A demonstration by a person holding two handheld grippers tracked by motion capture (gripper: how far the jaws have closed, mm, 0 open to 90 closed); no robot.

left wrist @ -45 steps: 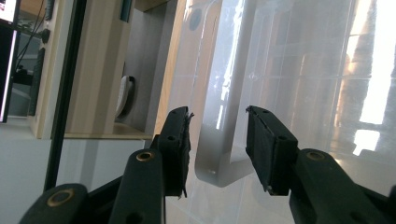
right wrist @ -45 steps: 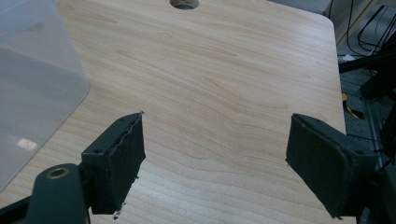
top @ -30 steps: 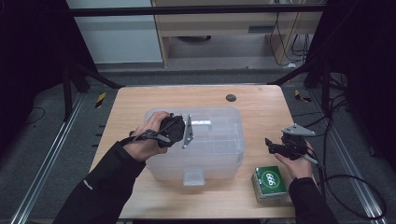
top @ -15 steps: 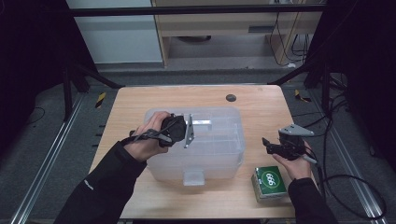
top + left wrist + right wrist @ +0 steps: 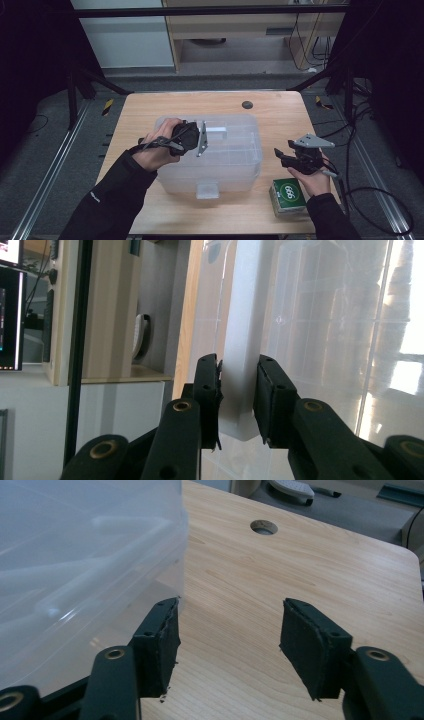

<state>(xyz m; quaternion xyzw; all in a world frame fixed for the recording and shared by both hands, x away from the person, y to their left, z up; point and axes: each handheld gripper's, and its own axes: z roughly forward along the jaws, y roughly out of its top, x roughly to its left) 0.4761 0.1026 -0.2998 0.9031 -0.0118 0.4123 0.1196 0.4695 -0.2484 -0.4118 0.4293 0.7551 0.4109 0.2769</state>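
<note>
A translucent plastic storage box (image 5: 225, 160) with its lid on stands in the middle of the wooden table (image 5: 280, 115). My left gripper (image 5: 207, 136) lies over the left part of the lid, and its jaws press both sides of the lid's white handle (image 5: 240, 365). My left gripper (image 5: 239, 390) is shut on that handle. My right gripper (image 5: 278, 155) hovers just right of the box, low over the table. Its jaws stand wide apart with only bare wood between them, and the box's corner (image 5: 150, 555) is close beside my right gripper (image 5: 227, 650).
A green carton (image 5: 289, 195) lies at the table's front right, under the right hand. A round cable hole (image 5: 247, 104) sits near the far edge, with a light wooden cabinet (image 5: 240, 30) beyond. Metal floor rails run along both sides of the table.
My right gripper has drifted left toward the box's right side, still open. The left gripper has stayed on the lid handle.
</note>
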